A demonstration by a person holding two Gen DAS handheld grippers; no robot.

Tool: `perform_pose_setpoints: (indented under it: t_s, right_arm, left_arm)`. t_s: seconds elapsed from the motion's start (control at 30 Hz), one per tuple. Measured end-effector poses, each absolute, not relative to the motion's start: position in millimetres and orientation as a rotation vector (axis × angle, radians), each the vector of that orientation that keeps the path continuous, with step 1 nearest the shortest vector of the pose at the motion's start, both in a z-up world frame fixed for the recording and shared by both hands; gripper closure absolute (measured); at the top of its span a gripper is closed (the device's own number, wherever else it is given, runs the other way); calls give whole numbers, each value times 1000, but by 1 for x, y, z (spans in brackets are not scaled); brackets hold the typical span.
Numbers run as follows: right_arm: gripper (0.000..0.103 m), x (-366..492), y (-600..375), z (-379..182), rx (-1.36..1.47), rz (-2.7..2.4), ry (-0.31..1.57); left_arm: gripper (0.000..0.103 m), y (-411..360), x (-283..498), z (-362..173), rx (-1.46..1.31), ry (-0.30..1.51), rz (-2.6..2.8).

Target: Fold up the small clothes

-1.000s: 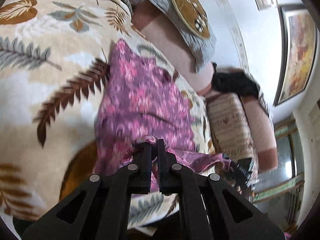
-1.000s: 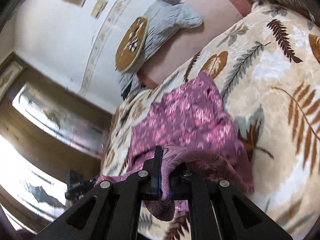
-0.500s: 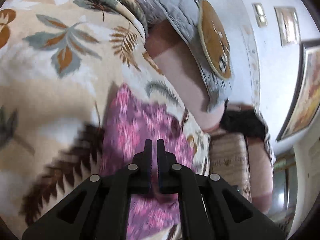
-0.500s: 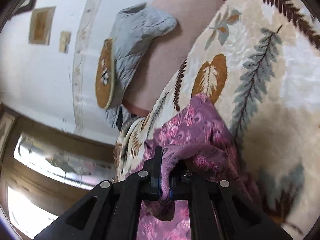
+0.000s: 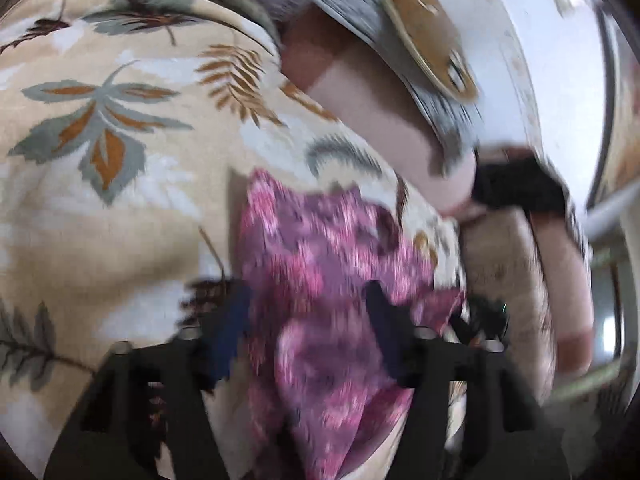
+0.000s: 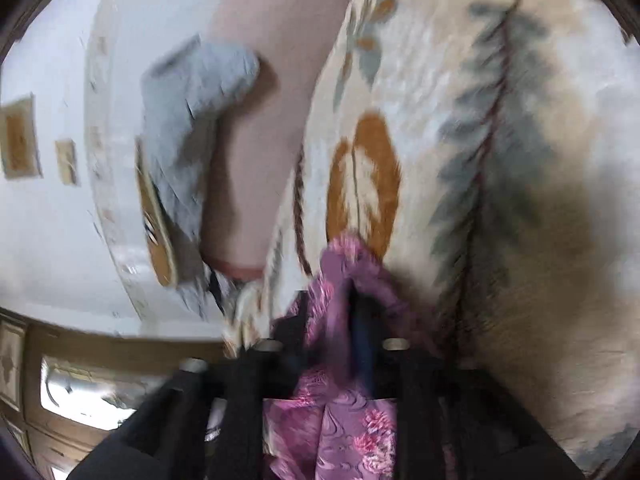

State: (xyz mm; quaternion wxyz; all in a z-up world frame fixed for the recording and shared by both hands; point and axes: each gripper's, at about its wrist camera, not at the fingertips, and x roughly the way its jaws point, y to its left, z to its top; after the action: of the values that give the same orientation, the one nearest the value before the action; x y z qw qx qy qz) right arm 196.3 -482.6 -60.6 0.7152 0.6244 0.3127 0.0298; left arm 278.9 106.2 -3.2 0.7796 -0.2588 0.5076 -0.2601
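Left tool (image 5: 308, 320): the jaws stand wide apart, one on each side of the purple floral garment (image 5: 320, 264), and grip nothing. The garment lies on the leaf-print blanket (image 5: 120, 152) covering the bed, near the blanket edge that drops toward the pink mattress side (image 5: 380, 120).

Right tool (image 6: 332, 316): the jaws are partly parted with a raised fold of the garment (image 6: 344, 268) bunched between them. Motion blur prevents confirming whether the fold is gripped or merely resting there.

Risks:
- If the right tool opens while the fold is bunched, the layer will probably settle crooked and leave a ridge.
- The garment is thin, limp and slippery-looking; withdrawing either tool along the fabric could drag the top layer off its edge.
- The blanket is plush and soft, so it may shift or wrinkle under the garment.

Materials: woven garment with pink blossoms on purple; cream blanket with rust and grey-green leaves; a quilted grey pillow (image 6: 192, 92) lies beyond.
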Motion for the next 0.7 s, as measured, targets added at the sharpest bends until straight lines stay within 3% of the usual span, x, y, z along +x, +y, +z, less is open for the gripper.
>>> perform_pose_setpoints:
  t_s: [0.03,0.1,0.23,0.37,0.47,0.5,0.53,0.57,0.6,0.63,0.7]
  right_arm:
    - [52,190,-487,-60,1400,53,653]
    - [52,175,-500,-57,1414,38,586]
    - [51,174,-494,-45,1201,22,730]
    - [51,175,-472,-33,993,83,834]
    - [48,185,-466,-36,1004,106,860]
    - [48,191,-464,-41,1024,102,880]
    - [48,197,-462,-45,1047,94,900]
    - [49,203,-459,-49,1067,90,916]
    - [63,208,-456,-50,1068,93,922]
    - [94,214,-452,-45,1040,113,919]
    - [99,222,-450,-31,1020,138,875]
  left_arm:
    - [41,103,273,-6,-535,1108,-588]
    - [41,96,271,-13,-517,1136,-635]
    - [35,75,274,-22,-478,1182,-665]
    - [35,55,282,-31,-471,1230,-681]
    - [38,40,283,-30,-413,1225,-661]
    - [55,34,280,-27,-380,1210,-659]
    - [89,31,279,-25,-361,1202,-661]
    - [101,28,277,-23,-336,1196,-655]
    - [100,29,274,-19,-326,1183,-645]
    - [101,32,271,-12,-317,1150,-626]
    - [101,39,268,-1,-322,1102,-612]
